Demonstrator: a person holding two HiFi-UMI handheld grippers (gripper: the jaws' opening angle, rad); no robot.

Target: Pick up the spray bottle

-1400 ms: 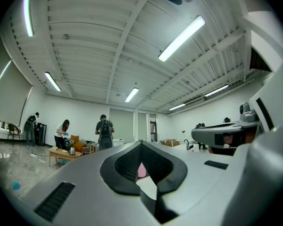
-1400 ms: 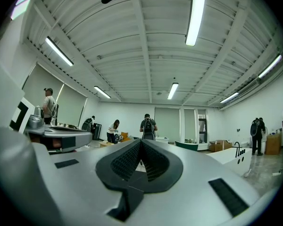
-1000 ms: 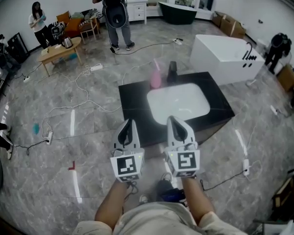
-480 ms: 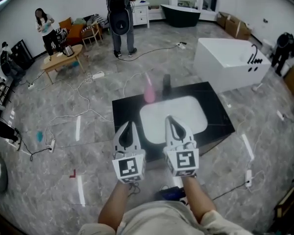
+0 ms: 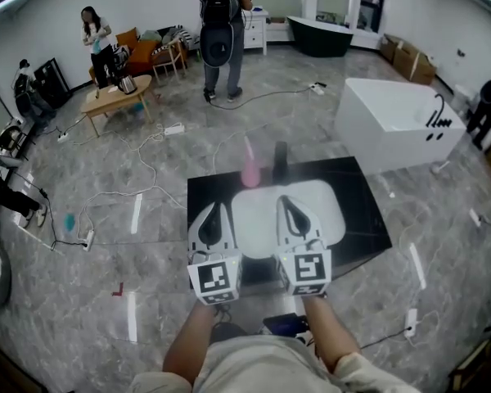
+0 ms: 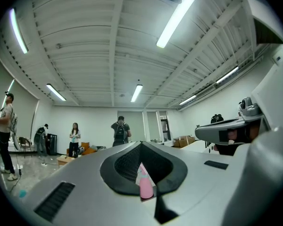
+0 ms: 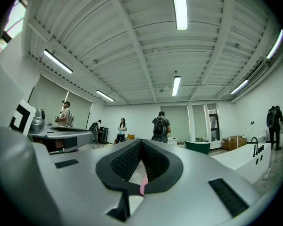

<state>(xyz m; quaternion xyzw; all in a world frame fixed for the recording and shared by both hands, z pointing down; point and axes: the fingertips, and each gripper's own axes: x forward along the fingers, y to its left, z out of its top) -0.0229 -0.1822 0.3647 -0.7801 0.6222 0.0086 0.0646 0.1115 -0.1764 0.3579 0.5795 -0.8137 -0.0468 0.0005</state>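
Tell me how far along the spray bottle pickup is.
Done: nothing yet; the pink spray bottle stands untouched at the far rim of the sink, beside a dark fixture. In hand: the approach, with the left gripper and right gripper level over the near edge of the counter, fingers shut and empty. Left: reach in, open, grip the bottle, lift.

Mid-frame, the white sink [image 5: 311, 211] lies open up to the spray bottle [image 5: 250, 170]. A dark tap [image 5: 280, 162] stands just right of it at the tabletop's [image 5: 364, 211] upper edge.
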